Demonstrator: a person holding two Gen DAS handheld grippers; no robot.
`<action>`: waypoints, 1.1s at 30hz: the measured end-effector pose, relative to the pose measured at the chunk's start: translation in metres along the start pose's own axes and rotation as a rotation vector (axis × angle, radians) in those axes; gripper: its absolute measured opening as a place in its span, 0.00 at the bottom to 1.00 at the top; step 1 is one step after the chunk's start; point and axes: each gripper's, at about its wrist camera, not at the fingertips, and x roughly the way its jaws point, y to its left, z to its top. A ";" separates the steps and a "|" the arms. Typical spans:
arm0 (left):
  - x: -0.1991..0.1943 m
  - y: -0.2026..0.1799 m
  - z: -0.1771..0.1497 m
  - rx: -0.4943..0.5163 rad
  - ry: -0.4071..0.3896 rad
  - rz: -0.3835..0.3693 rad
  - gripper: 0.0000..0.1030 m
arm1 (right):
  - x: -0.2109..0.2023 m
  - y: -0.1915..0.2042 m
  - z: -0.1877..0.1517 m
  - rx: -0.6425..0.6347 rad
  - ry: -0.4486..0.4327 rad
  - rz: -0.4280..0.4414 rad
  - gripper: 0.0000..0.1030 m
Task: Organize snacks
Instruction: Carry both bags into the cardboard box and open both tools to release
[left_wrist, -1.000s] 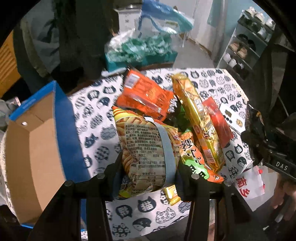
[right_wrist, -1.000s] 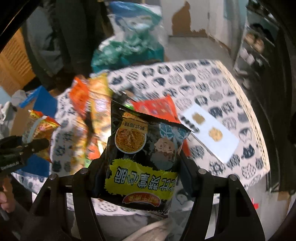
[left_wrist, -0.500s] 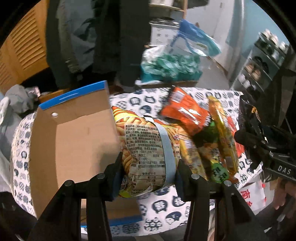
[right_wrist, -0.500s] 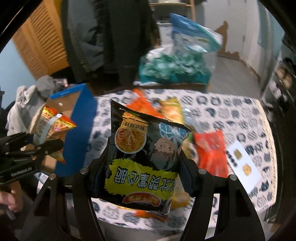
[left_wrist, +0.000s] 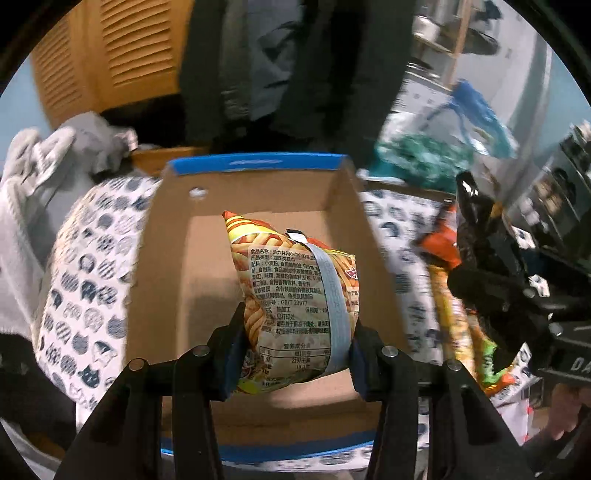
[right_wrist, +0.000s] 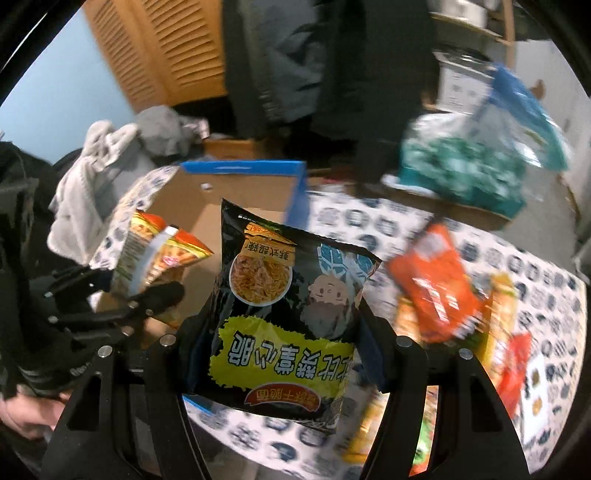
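My left gripper (left_wrist: 295, 343) is shut on a yellow snack bag (left_wrist: 291, 291) with a grey stripe, and holds it over the open cardboard box (left_wrist: 170, 266) with blue edges. The bag also shows in the right wrist view (right_wrist: 155, 258), held by the left gripper (right_wrist: 122, 295). My right gripper (right_wrist: 280, 332) is shut on a black noodle snack bag (right_wrist: 291, 306) with a yellow label, held just right of the box (right_wrist: 251, 199). The black bag and right gripper show at the right of the left wrist view (left_wrist: 491, 273).
The table has a cat-print cloth (right_wrist: 388, 221). A pile of loose snack bags lies on it, among them an orange one (right_wrist: 436, 284) and a long yellow one (left_wrist: 450, 317). Grey clothes (left_wrist: 48, 173) lie left of the box. A bag of green items (right_wrist: 469, 166) stands behind.
Both grippers have swung left with their bags. The left one went from over the snack pile to over the box. The right one now faces the box too.
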 end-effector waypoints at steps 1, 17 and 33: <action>0.003 0.010 -0.001 -0.019 0.008 0.008 0.47 | 0.009 0.010 0.007 -0.021 0.011 0.016 0.65; 0.053 0.062 -0.008 -0.126 0.138 0.056 0.47 | 0.116 0.059 0.042 -0.027 0.216 0.162 0.65; 0.071 0.057 -0.010 -0.125 0.198 0.093 0.50 | 0.140 0.055 0.035 -0.037 0.264 0.098 0.68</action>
